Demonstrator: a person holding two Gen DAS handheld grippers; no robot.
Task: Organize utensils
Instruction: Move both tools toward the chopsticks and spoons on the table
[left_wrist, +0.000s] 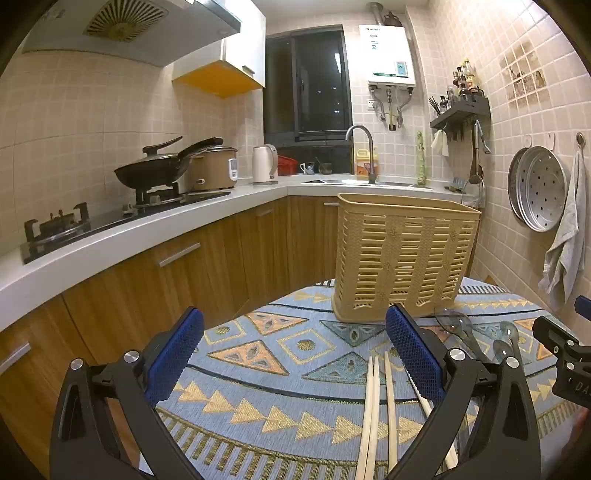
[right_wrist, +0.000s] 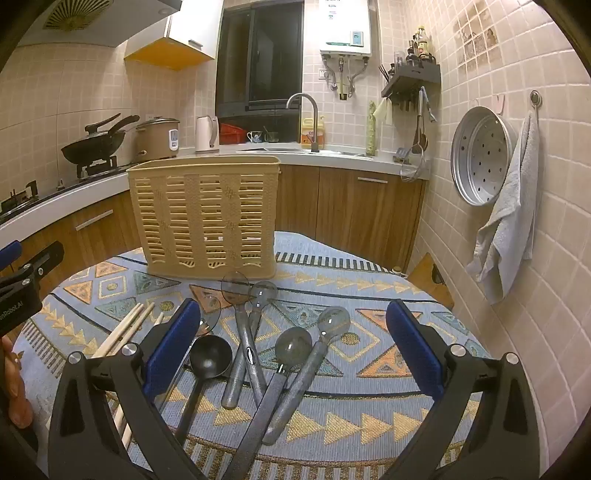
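Observation:
A beige slotted utensil basket (left_wrist: 404, 258) stands upright at the far side of the table; it also shows in the right wrist view (right_wrist: 205, 214). Several wooden chopsticks (left_wrist: 375, 410) lie on the cloth between my left gripper's (left_wrist: 295, 354) open fingers, near the right one. In the right wrist view the chopsticks (right_wrist: 123, 330) lie at the left. Several grey and clear spoons (right_wrist: 251, 339) and a black ladle (right_wrist: 208, 356) lie between the open fingers of my right gripper (right_wrist: 293, 350). Both grippers are empty.
A round table with a blue patterned cloth (right_wrist: 369, 295) holds everything. The kitchen counter (left_wrist: 147, 229) with stove and wok runs along the left and back. A tiled wall with a steamer tray (right_wrist: 480, 155) and towel (right_wrist: 509, 218) is at the right.

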